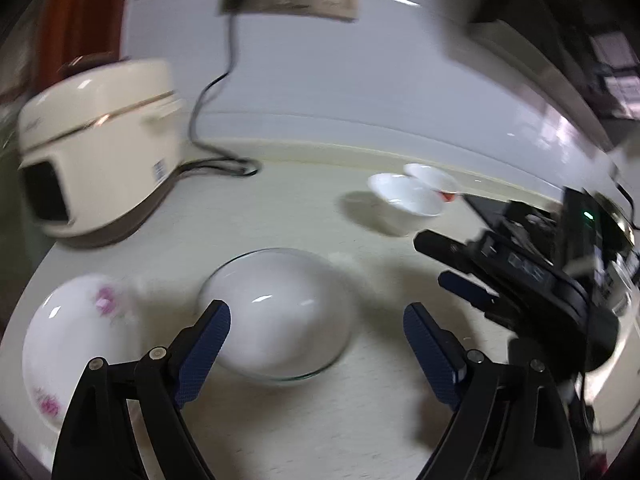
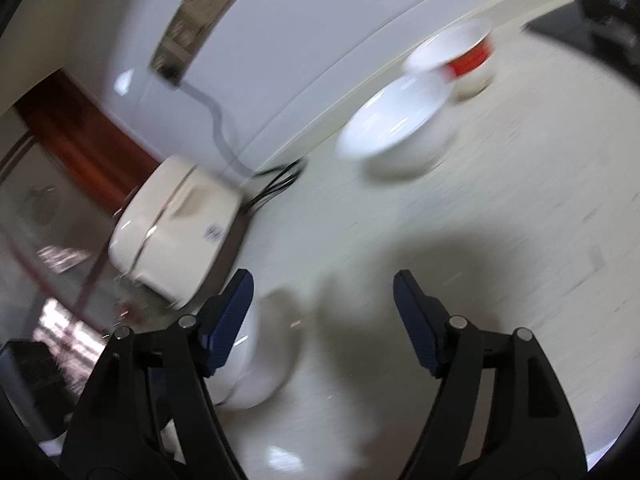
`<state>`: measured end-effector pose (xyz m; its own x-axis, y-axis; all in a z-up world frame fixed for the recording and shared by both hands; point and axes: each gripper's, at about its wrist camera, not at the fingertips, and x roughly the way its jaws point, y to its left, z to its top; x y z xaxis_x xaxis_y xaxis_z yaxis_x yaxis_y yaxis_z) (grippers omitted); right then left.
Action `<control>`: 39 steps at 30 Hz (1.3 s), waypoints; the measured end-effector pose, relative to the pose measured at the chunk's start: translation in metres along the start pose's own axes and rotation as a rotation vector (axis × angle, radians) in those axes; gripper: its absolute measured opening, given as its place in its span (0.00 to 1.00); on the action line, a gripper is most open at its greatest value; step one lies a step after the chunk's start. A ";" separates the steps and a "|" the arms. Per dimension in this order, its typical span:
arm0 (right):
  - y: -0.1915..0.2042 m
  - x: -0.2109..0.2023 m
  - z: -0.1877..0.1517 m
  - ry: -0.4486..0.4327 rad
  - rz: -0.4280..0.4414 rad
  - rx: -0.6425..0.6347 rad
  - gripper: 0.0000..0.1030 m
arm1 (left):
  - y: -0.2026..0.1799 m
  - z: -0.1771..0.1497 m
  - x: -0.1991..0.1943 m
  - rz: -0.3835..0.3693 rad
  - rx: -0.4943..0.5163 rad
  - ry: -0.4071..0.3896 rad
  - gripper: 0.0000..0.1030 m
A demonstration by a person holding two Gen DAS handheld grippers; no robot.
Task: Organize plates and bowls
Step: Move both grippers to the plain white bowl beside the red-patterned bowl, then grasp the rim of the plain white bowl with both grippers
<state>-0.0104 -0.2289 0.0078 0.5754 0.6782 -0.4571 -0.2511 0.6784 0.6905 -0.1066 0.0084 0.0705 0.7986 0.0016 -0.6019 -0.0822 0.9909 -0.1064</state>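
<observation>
On the counter (image 1: 360,420), the glass bowl (image 1: 276,312) sits centre; flowered bowl (image 1: 76,344) at nine o'clock, rice cooker (image 1: 100,152) at eleven, two touching bowls (image 1: 412,196) at one.

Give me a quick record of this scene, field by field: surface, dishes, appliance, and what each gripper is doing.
surface: pale countertop
centre dish: white bowl in a clear glass dish
left dish: floral bowl
far dishes: plain white bowl beside a red-marked bowl
appliance: cream rice cooker, cord plugged into the wall
left gripper: open, nothing held
right gripper: open, nothing held
</observation>
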 end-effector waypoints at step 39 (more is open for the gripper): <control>-0.040 0.089 0.095 0.120 -0.086 0.005 0.42 | -0.037 0.088 0.225 0.022 -0.353 0.184 0.57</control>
<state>0.1243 -0.2223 -0.0071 0.4971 0.6467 -0.5785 -0.2008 0.7343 0.6484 0.1289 -0.0161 0.0083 0.6769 -0.0339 -0.7353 -0.3230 0.8840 -0.3381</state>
